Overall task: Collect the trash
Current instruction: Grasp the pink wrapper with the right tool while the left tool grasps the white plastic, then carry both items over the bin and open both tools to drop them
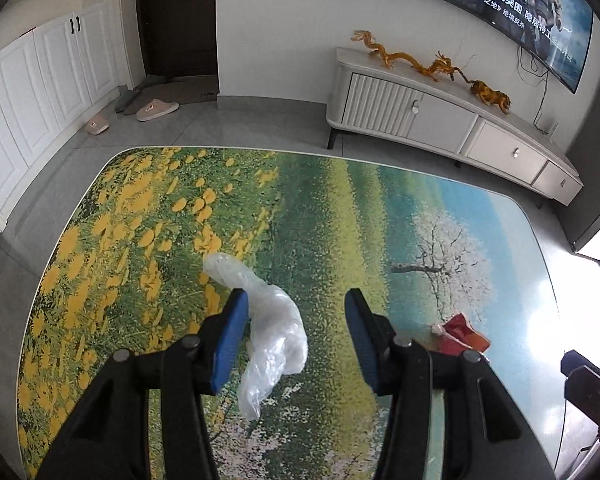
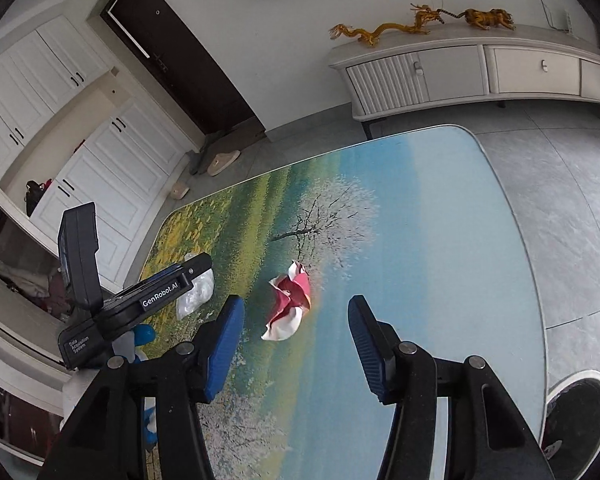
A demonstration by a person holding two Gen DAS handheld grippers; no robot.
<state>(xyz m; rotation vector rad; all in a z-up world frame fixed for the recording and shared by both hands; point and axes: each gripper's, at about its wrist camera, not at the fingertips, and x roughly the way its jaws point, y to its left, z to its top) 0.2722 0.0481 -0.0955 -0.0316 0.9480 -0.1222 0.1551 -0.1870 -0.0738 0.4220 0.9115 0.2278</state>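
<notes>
Blue-padded black jaws of the left gripper (image 1: 296,312) are hanging partly spread over a rug printed with a yellow-flowered meadow and a blossoming tree (image 1: 332,208), and nothing is pressing against either pad. Just beyond its left finger, a crumpled clear plastic bag (image 1: 274,336) is lying on the rug, its long axis running from near-right to far-left, so it is sitting slightly left of the gap's middle and skewed to the jaws. I judge this gripper to be the nearer one to the bag and needing only a small shift left before lowering.

Over to the right, the right gripper (image 2: 296,316) is likewise standing released and gripping nothing. A crumpled red-and-white paper wrapper (image 2: 290,306) is lying on the rug just ahead of it, slightly left of the gap's centre, its length running near to far. That wrapper looks to be this hand's piece.

Farther off, a pale low cabinet (image 1: 440,120) is standing against the far wall.
</notes>
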